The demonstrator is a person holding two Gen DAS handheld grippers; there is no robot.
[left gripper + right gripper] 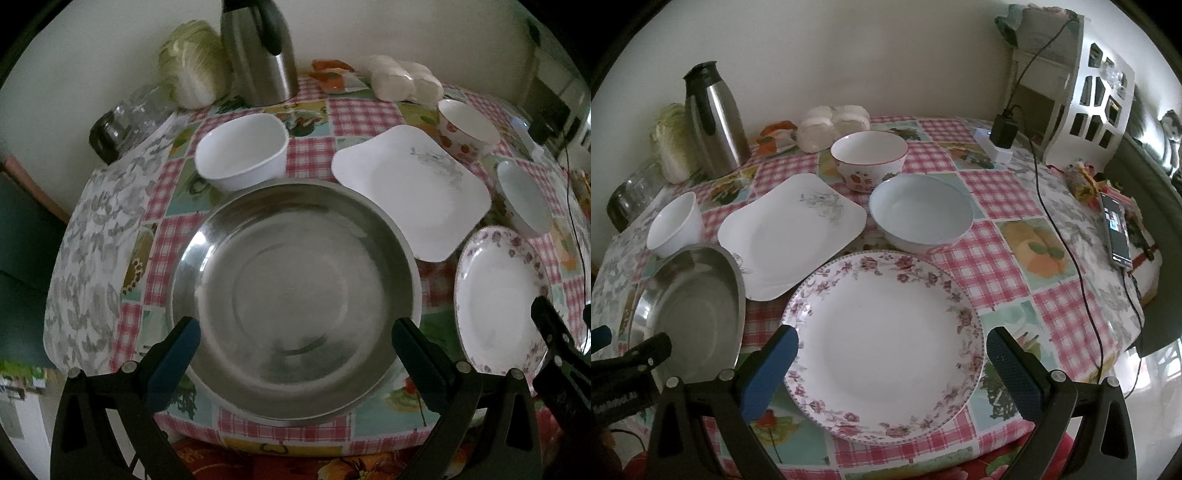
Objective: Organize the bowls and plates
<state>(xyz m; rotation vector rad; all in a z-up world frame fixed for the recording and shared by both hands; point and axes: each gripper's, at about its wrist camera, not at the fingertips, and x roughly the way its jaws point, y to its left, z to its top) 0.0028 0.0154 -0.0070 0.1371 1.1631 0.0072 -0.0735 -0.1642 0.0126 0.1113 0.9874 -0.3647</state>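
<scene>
Two claws hover spread wide, gripping nothing: left claw (pixel 295 339) over the empty steel basin (pixel 295 299), right claw (pixel 892 350) over the empty floral plate (pixel 886 347). Beyond on the checked tabletop (pixel 990 192) sit a square plate (pixel 790 232), white bowl (pixel 242 151), pale bowl (pixel 921 212) and strawberry bowl (pixel 870 158), all empty. Lettering on the left claw's body is too blurred to read.

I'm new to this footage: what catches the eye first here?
The big steel basin sits right before the open left gripper. Beside it, the flowered round plate lies before the open right gripper. Behind them is a white square plate.
</scene>
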